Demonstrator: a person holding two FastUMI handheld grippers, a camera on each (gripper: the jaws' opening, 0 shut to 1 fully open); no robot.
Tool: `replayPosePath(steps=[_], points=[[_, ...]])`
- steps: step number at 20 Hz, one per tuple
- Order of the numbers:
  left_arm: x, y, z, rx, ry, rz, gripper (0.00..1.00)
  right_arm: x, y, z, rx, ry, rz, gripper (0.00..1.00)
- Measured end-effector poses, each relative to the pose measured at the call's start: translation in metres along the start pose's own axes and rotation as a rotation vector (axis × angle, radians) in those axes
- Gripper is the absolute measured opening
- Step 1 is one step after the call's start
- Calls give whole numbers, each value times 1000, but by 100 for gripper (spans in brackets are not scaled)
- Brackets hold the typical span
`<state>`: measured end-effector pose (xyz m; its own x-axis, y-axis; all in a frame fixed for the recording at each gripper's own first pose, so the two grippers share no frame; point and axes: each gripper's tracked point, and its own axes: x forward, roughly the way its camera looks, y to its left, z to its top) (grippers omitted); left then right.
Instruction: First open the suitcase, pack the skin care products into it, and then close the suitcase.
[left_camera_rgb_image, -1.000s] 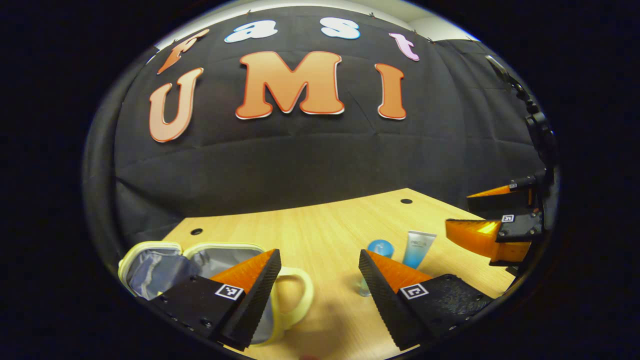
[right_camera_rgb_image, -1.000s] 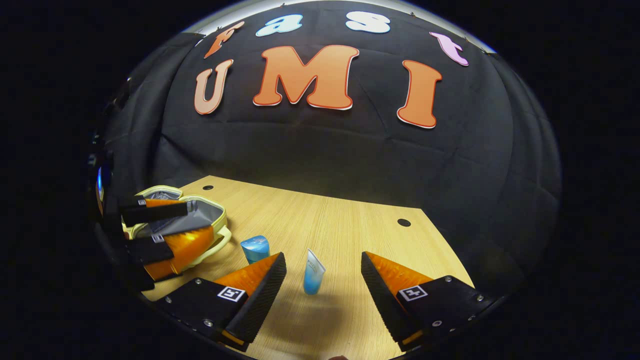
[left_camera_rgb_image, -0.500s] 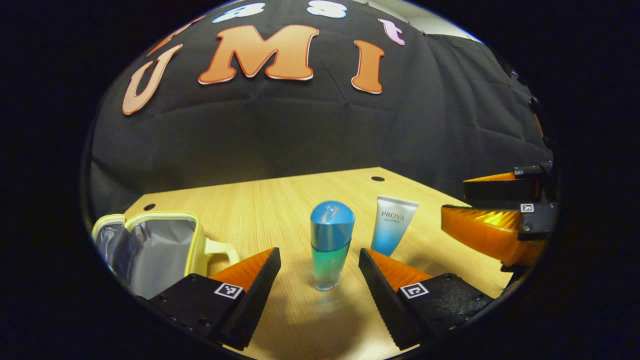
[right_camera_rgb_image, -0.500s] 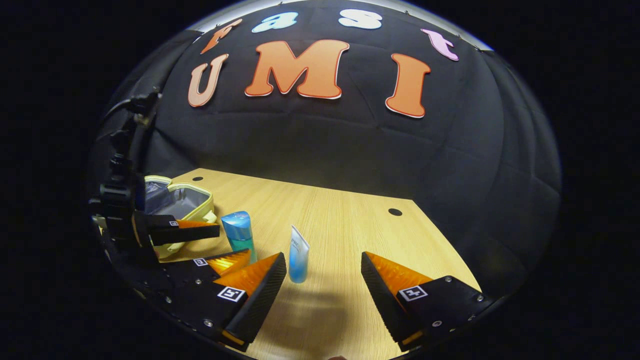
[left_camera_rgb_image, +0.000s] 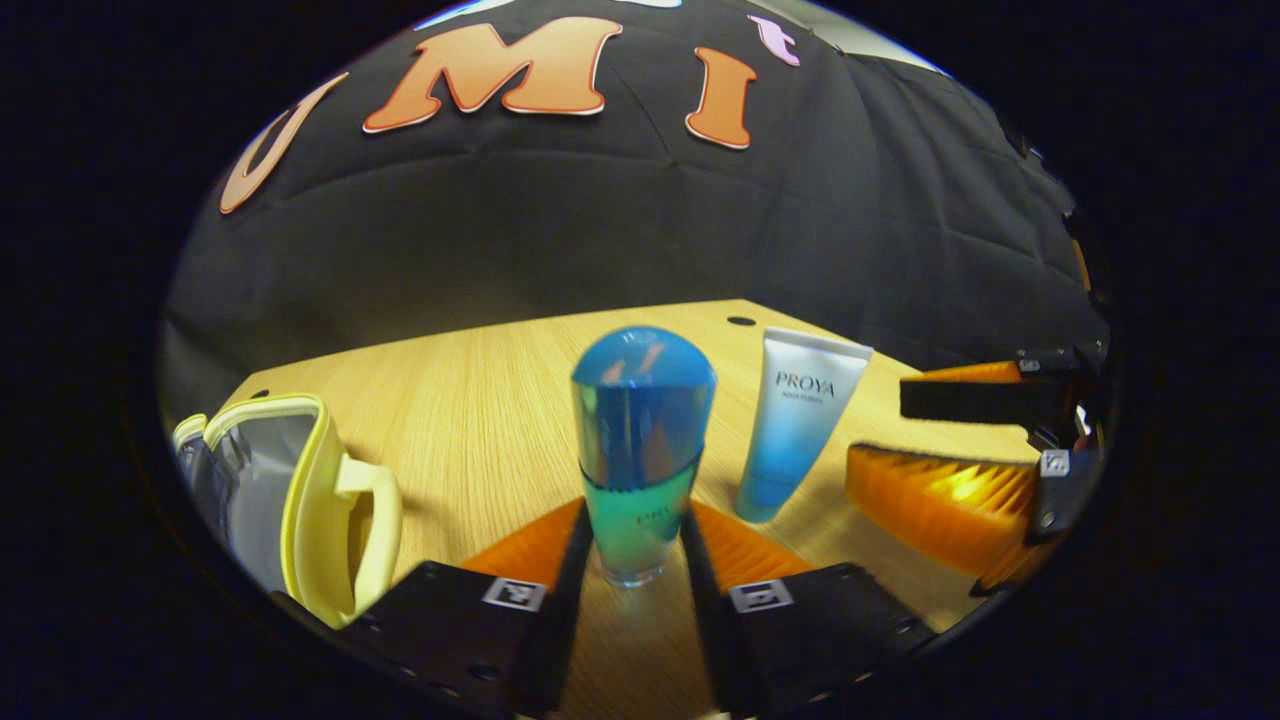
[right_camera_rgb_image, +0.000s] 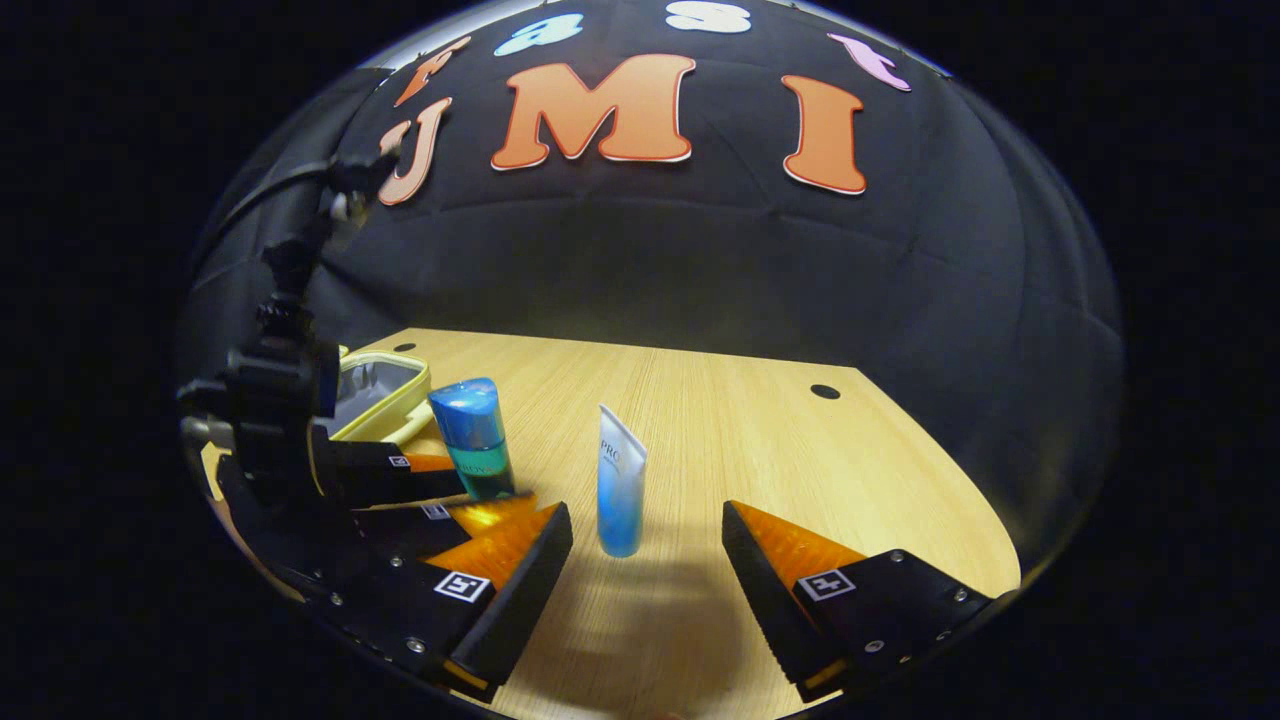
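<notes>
A blue-green bottle (left_camera_rgb_image: 640, 450) with a domed blue cap stands upright on the wooden table (left_camera_rgb_image: 470, 380). My left gripper (left_camera_rgb_image: 637, 515) is shut on its lower body, one finger against each side. The right gripper view shows the same bottle (right_camera_rgb_image: 472, 435) held by the left gripper (right_camera_rgb_image: 475, 490). A white-and-blue tube (right_camera_rgb_image: 620, 490) stands on its cap just ahead of my open right gripper (right_camera_rgb_image: 645, 570), nearer its left finger and untouched. That tube (left_camera_rgb_image: 795, 430) stands right of the bottle. The small yellow-rimmed suitcase (left_camera_rgb_image: 290, 490) lies open at the left, grey lining showing.
The right gripper (left_camera_rgb_image: 960, 450) hangs open at the right of the left gripper view, beside the tube. The suitcase (right_camera_rgb_image: 385, 390) sits behind the left gripper and the rig that carries it. Cable holes (right_camera_rgb_image: 825, 391) mark the table's far edge, with the black wall behind.
My left gripper moved right from the suitcase to the bottle, advanced, and shut its fingers on it. The right gripper stayed open and the tube now stands more centred ahead of it.
</notes>
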<state>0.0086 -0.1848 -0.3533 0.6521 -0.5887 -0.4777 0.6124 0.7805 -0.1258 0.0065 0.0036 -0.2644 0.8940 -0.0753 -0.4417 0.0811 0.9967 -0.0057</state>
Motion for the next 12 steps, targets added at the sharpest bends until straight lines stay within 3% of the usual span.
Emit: replayPosePath(steps=[1, 4, 9, 12], points=[[1, 1, -4, 18, 6, -5, 48, 6, 2, -2, -5, 7, 9, 96], [-2, 0, -2, 28, 4, -21, 46, 24, 15, -7, -3, 22, 80, 96], [-17, 11, 11, 46, -40, 18, 45, 48, 15, -8, 24, 37, 118, 94], [-29, 15, 25, 70, -66, 32, 46, 57, 15, -10, 36, 45, 116, 72]])
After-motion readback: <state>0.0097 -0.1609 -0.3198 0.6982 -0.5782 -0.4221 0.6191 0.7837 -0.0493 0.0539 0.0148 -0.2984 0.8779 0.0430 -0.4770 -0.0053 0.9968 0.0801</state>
